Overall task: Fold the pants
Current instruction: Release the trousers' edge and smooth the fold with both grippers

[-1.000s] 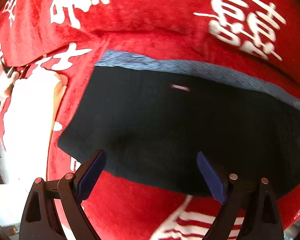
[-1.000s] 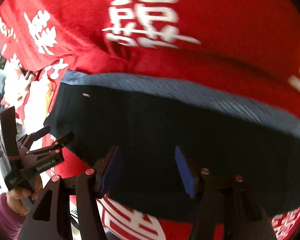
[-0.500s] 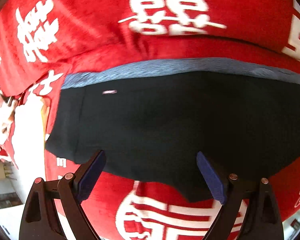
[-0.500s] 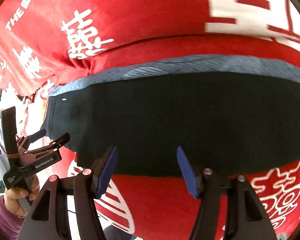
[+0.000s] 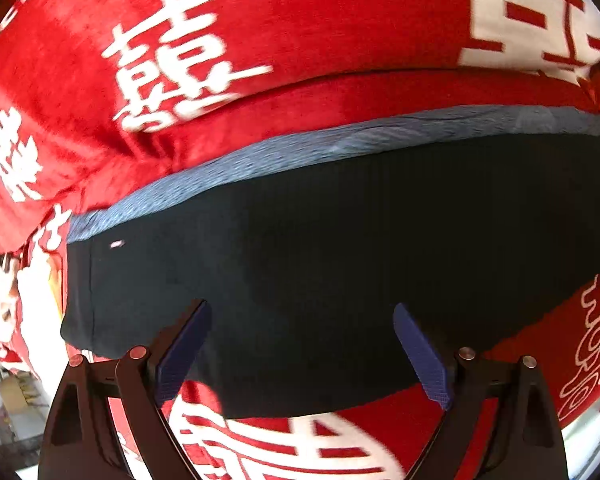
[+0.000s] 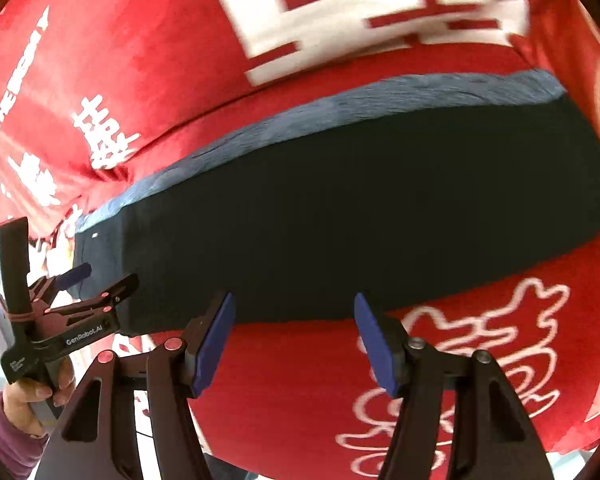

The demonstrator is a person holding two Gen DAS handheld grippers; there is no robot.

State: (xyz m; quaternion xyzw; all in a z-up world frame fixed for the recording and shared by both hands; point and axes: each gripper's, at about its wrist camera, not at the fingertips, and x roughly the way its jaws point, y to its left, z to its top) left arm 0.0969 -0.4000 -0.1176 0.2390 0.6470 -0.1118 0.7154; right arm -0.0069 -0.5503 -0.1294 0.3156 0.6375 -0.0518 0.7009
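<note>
The dark navy pants lie flat in a long band across a red blanket, with a lighter blue-grey strip along their far edge. My left gripper hovers open over the pants' near edge, nothing between its blue pads. The right wrist view shows the pants running from lower left to upper right. My right gripper stands open just off their near edge, over bare blanket. The left gripper also shows there, open near the pants' left end.
The red blanket carries large white characters and has a fold ridge beyond the pants. A bright white area lies past its left edge. A hand in a purple sleeve holds the left gripper. A small pale tag marks the pants.
Both grippers have travelled sideways to the right along the pants and rolled; the pants' right end has come into the right wrist view. Both stay open and hold nothing.
</note>
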